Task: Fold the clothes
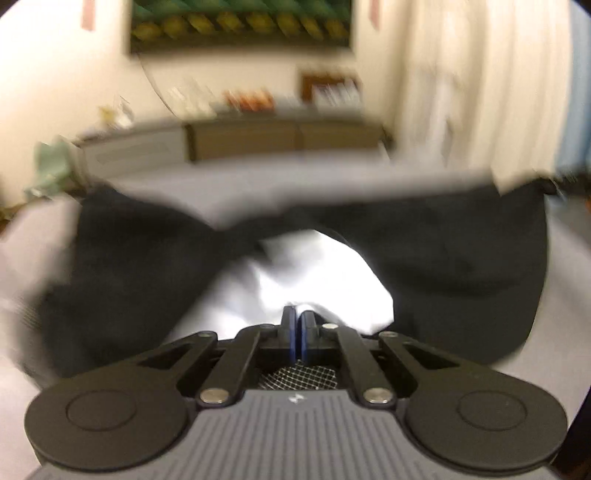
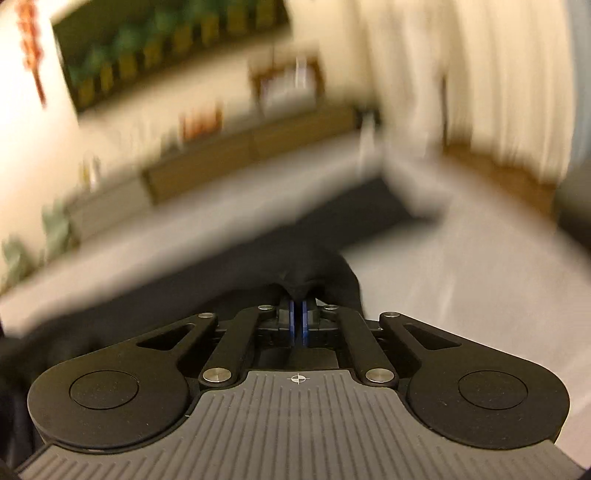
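A black garment with a white inner part is spread, lifted and stretched, over a grey surface. My left gripper is shut on the garment where white cloth bunches at its tips. In the right wrist view my right gripper is shut on a pinched fold of the black garment, which trails away to the left. Both views are motion-blurred.
The grey surface extends right of the right gripper. Behind it stands a low wooden cabinet with small items on top, against a cream wall with a framed green picture. Pale curtains hang at the right.
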The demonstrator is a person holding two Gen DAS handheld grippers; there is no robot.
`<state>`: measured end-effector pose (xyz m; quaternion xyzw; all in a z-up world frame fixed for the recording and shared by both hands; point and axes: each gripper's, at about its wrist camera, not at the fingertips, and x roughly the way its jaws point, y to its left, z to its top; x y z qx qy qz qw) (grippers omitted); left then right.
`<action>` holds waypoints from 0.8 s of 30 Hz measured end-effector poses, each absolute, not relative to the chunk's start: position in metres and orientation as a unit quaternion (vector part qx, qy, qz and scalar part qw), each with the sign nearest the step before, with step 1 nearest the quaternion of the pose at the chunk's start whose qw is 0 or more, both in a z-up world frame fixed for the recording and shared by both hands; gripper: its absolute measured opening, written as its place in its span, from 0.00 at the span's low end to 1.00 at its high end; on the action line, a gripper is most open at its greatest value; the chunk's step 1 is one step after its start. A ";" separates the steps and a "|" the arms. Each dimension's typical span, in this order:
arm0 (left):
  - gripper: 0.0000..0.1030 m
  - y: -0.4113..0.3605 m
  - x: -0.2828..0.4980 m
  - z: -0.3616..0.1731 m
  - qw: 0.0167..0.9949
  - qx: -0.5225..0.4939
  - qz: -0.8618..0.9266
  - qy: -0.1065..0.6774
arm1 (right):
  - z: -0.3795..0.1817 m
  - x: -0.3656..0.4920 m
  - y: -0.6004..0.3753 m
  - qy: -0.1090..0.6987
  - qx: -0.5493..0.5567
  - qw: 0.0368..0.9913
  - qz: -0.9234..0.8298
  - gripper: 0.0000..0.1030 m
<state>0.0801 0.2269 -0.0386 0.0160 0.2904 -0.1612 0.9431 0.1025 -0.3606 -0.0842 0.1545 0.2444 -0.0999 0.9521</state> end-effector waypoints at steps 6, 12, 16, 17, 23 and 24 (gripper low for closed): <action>0.03 0.324 0.110 0.069 0.964 -0.089 -0.101 0.229 | 0.034 0.089 -0.396 0.153 0.126 0.968 -0.152 0.02; 0.09 0.331 0.167 -0.007 0.927 -0.077 -0.022 0.365 | -0.055 0.183 -0.425 0.337 0.060 0.902 -0.264 0.27; 0.47 0.336 0.127 -0.028 0.928 -0.097 -0.043 0.358 | -0.093 0.141 -0.411 0.314 0.111 0.912 -0.238 0.67; 0.49 0.338 0.117 -0.027 0.930 -0.095 -0.041 0.352 | -0.098 0.127 -0.405 0.302 0.122 0.919 -0.222 0.70; 0.65 0.344 0.087 -0.015 0.933 -0.144 -0.043 0.326 | -0.132 0.096 -0.379 0.348 0.145 0.913 -0.155 0.70; 0.70 0.343 0.085 -0.016 0.931 -0.156 -0.045 0.328 | -0.135 0.095 -0.376 0.358 0.146 0.911 -0.142 0.72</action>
